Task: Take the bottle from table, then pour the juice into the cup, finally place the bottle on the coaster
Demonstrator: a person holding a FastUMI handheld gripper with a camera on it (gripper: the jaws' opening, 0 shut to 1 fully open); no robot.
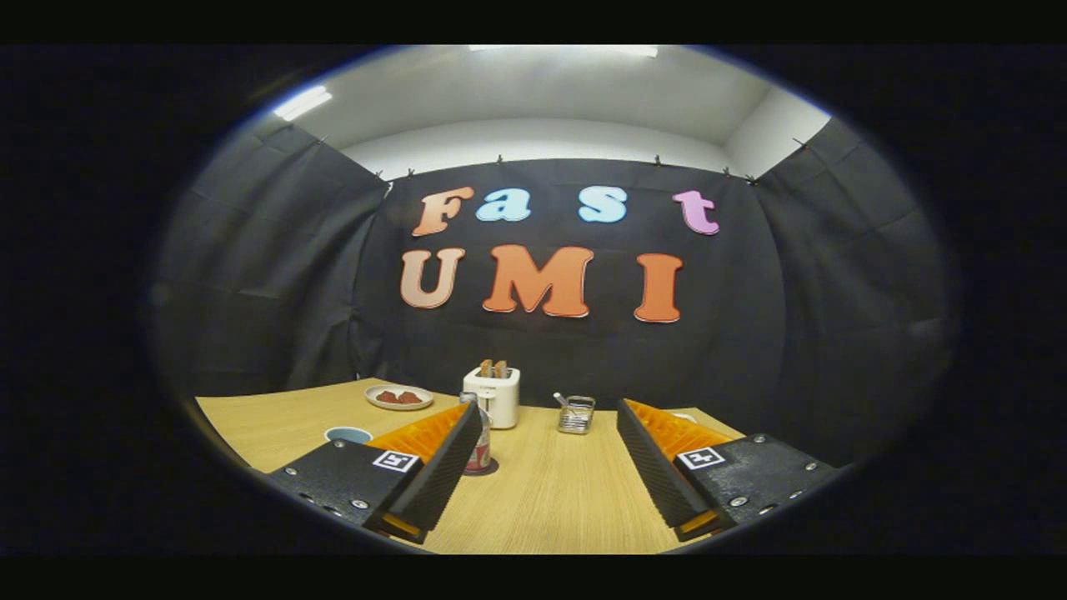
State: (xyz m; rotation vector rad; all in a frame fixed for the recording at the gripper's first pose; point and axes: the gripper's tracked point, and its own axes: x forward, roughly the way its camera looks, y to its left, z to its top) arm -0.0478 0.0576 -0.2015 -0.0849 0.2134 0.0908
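on the wooden table (pixel 542 492), the gripper (pixel 550 433) hovers with its two fingers spread wide apart and nothing between them. the bottle (pixel 480 446) stands upright on a dark coaster (pixel 492 469), partly hidden behind the left finger. just left of that finger sits a blue cup (pixel 348 434). beyond the fingers stand a white toaster (pixel 493 396) with toast in it, a plate (pixel 399 397) of food, and a small metal basket (pixel 575 414).

On the table (pixel 550 492), the bottle (pixel 480 450) is set on the coaster (pixel 492 470) at 11 o'clock from the parted fingers, with the cup (pixel 348 434) to its left, the toaster (pixel 493 395) behind it, the plate (pixel 399 397) at 10 o'clock and the wire basket (pixel 575 414) at 12.
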